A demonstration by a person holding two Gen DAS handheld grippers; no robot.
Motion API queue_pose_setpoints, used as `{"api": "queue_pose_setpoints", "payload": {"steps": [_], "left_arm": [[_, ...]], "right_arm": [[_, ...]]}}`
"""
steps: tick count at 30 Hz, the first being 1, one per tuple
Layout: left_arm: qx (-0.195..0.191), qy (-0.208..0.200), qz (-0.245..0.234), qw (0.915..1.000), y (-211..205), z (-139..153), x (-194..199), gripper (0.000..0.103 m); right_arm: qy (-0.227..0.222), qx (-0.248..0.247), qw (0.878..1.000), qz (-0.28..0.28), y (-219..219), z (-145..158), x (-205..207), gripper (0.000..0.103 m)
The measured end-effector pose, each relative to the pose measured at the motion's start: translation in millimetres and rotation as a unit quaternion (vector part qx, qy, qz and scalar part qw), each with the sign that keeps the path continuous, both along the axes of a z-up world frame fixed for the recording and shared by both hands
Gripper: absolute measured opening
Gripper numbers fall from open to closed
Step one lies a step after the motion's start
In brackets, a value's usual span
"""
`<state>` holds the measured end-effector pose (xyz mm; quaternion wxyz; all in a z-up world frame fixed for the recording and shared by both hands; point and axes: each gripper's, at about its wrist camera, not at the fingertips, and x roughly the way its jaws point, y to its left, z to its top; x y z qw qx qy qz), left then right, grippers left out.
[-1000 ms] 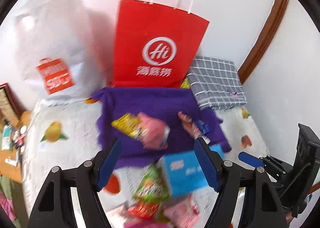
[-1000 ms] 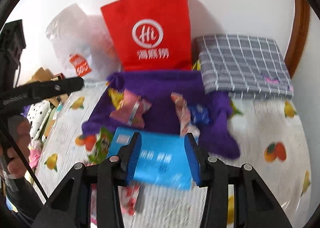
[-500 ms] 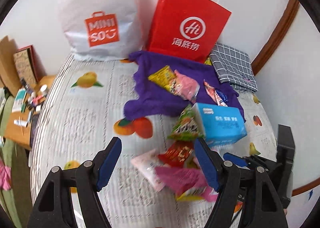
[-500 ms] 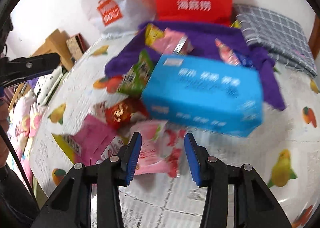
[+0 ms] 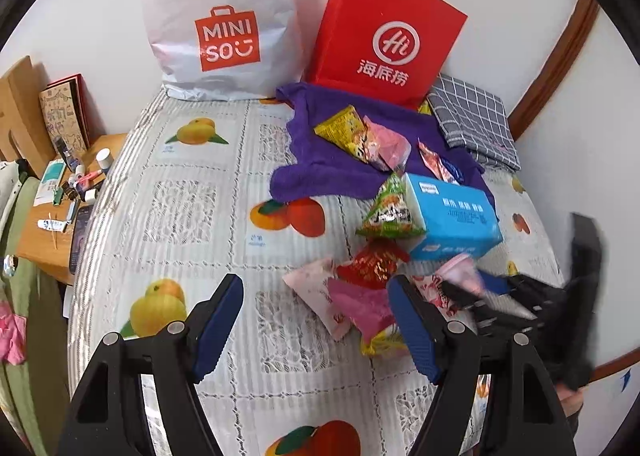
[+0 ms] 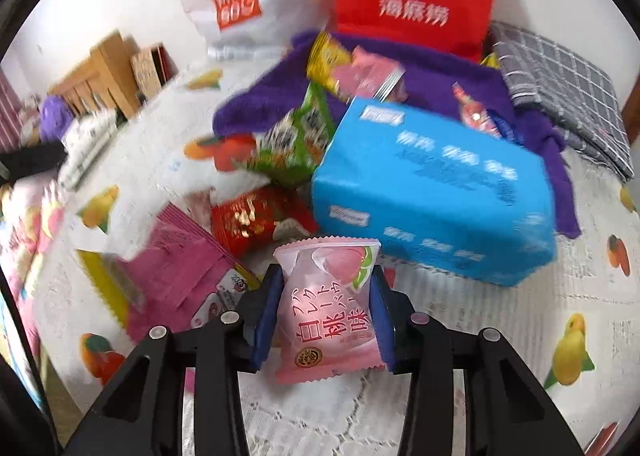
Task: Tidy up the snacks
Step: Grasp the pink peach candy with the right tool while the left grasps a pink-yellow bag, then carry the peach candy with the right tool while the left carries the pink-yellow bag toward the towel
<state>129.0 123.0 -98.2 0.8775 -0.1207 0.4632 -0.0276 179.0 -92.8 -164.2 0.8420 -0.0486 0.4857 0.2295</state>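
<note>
Between my right gripper's [image 6: 324,320] blue pads stands a pale pink peach snack packet [image 6: 330,308], upright, the jaws closing on its sides just in front of the blue box [image 6: 432,192]. Beside it lie a magenta packet [image 6: 180,268], a red packet [image 6: 252,220] and a green packet [image 6: 292,144] on the fruit-print bedcover [image 6: 460,336]. My left gripper [image 5: 316,328] hangs open over the bedcover with nothing between its pads.
</note>
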Motion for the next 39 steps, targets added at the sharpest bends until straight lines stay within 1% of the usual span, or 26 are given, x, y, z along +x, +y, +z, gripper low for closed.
{"api": "queue_pose_setpoints", "payload": {"steps": [1, 3, 7, 10, 15, 18, 20, 21, 23, 26, 28, 29, 33, 39], "left_arm": [[-0.002, 0.001, 0.000, 1.0000, -2.2, -1.8, -0.6, 0.073], [-0.010, 0.003, -0.004, 0.9999, -8.5, -6.1, -1.3, 0.073], [-0.025, 0.009, -0.023, 0.9994, -27.3, -14.9, 0.3, 0.073], [-0.030, 0.020, -0.035, 0.9987, -43.3, -23.4, 4.5, 0.073], [-0.021, 0.054, -0.045, 0.9973, -68.9, -45.4, 18.1, 0.073], [-0.003, 0.070, -0.051, 0.9962, -79.7, -59.0, 23.7, 0.074], [-0.007, 0.075, -0.058, 0.9955, -84.1, -66.6, 24.3, 0.076], [-0.015, 0.078, -0.061, 0.9950, -85.8, -70.5, 24.5, 0.076], [-0.018, 0.086, -0.065, 0.9940, -89.6, -77.5, 26.0, 0.077], [0.002, 0.099, -0.073, 0.9925, -98.7, -89.3, 26.2, 0.077], [0.020, 0.078, -0.077, 0.9937, -104.1, -88.6, 22.2, 0.077], [0.025, 0.075, -0.078, 0.9938, -105.8, -88.9, 21.4, 0.077], [0.033, 0.051, -0.075, 0.9954, -107.4, -90.6, 17.7, 0.076], [0.042, -0.002, -0.066, 0.9970, -105.9, -92.7, 6.2, 0.075]], "right_arm": [[-0.004, 0.020, 1.000, -0.008, -11.5, 6.8, -4.0, 0.042], [-0.012, 0.033, 0.999, -0.023, -26.2, 14.3, -7.7, 0.042], [-0.030, 0.017, 0.998, -0.060, -58.0, 17.3, -15.6, 0.042], [-0.024, 0.000, 0.996, -0.085, -83.3, 4.4, -17.6, 0.042], [0.005, -0.002, 0.992, -0.123, -118.2, -28.1, -13.8, 0.042], [0.006, -0.012, 0.991, -0.134, -126.9, -44.2, -11.6, 0.043], [-0.014, -0.012, 0.991, -0.133, -129.2, -45.1, -15.2, 0.044], [-0.017, -0.015, 0.991, -0.131, -127.2, -46.1, -14.6, 0.045], [-0.029, -0.025, 0.991, -0.127, -124.0, -48.2, -14.6, 0.047], [-0.053, -0.040, 0.990, -0.122, -119.5, -51.5, -15.9, 0.048], [-0.049, -0.026, 0.991, -0.122, -123.6, -51.8, -14.8, 0.048], [-0.046, -0.014, 0.991, -0.123, -126.8, -51.6, -14.1, 0.048], [-0.036, 0.032, 0.991, -0.129, -139.6, -50.8, -11.9, 0.048], [-0.032, 0.052, 0.990, -0.130, -143.7, -50.6, -10.4, 0.049]]}}
